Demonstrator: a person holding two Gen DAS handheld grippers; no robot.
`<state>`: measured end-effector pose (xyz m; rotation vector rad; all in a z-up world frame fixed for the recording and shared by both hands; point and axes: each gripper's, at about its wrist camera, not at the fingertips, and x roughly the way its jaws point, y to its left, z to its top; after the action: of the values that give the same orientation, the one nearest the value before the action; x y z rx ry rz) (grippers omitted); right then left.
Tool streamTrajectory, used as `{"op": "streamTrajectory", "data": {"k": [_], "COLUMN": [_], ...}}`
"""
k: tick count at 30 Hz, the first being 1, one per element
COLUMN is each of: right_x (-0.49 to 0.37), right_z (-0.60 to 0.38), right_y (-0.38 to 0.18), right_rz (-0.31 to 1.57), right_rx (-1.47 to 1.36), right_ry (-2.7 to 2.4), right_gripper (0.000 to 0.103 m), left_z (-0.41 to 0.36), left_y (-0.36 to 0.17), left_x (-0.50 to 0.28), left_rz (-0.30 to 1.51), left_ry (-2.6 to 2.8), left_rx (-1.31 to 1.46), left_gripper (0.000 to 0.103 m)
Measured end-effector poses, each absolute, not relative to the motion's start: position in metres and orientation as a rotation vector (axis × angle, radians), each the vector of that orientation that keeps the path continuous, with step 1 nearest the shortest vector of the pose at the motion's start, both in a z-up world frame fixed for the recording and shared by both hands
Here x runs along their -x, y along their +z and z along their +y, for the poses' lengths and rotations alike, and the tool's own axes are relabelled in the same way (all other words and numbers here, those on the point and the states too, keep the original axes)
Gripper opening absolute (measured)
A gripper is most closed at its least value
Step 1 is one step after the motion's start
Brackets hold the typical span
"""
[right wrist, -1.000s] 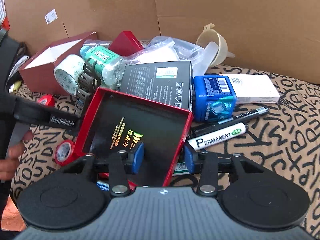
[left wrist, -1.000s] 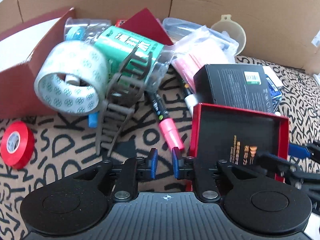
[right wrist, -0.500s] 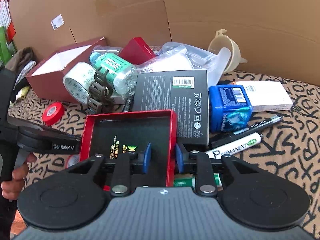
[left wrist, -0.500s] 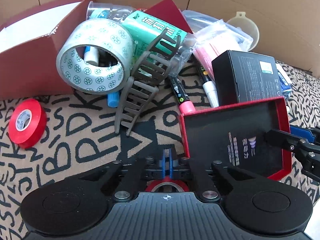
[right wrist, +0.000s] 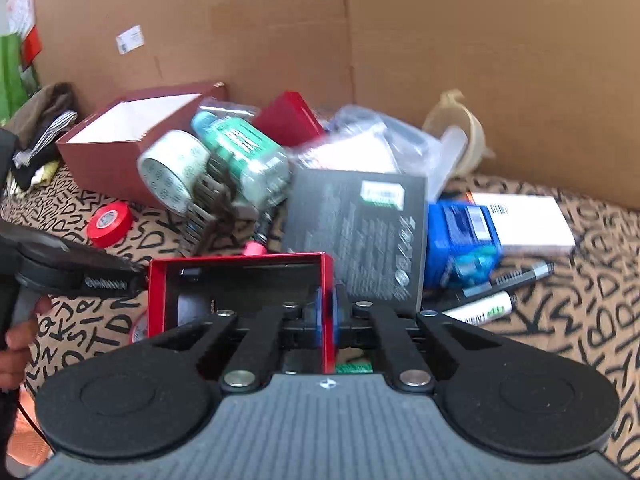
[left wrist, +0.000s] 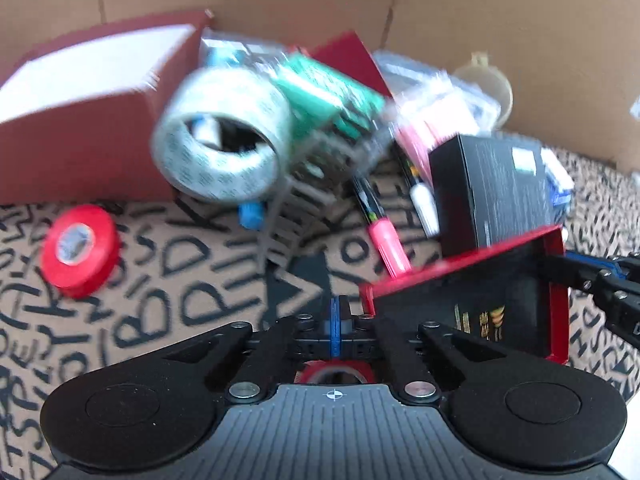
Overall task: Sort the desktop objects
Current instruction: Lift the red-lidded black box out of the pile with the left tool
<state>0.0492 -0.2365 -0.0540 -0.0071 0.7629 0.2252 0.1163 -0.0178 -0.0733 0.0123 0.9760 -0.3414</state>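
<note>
One red box lid (right wrist: 240,280) — stiff, light, thin-walled — we are pinching by its right wall in the right gripper (right wrist: 327,312), while the left gripper (left wrist: 335,320) is closed, seemingly on a red tape roll (left wrist: 334,374) — hard to confirm.

Blurred throughout; only loose letters on tablecloth (left wrist: 192,304).

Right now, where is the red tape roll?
Left wrist view, far left: the red tape roll lies on the patterned cloth, just before the maroon box.

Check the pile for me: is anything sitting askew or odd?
Yes. The red tray is tipped up, pinched by its wall in the right gripper. Behind it, the patterned tape roll and green bottle lean in a heap against the maroon box.
</note>
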Motion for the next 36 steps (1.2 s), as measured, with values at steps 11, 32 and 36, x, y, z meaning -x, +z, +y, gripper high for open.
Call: {"op": "streamTrajectory", "data": {"k": [11,32,36], "right_x": [-0.076,-0.105,-0.108], "right_z": [-0.211,-0.206,-0.202], "right_y": [-0.042,-0.049,-0.049], "right_rz": [0.744,0.761,0.764], "right_rx": [0.039,0.028,0.031], "right_ry": [0.239,0.184,0.191], "right_gripper": [0.004,0.003,0.003], "left_z": [0.01,0.023,0.021], "left_y": [-0.076,-0.063,-0.056], "left_x": [-0.113,-0.114,-0.113], "left_rz": [1.009,0.941,0.904], "left_ry": [-0.337,-0.369,-0.379], "left_rx": [0.057,0.146,0.148], "left_gripper": [0.028,0.046,0.056]}}
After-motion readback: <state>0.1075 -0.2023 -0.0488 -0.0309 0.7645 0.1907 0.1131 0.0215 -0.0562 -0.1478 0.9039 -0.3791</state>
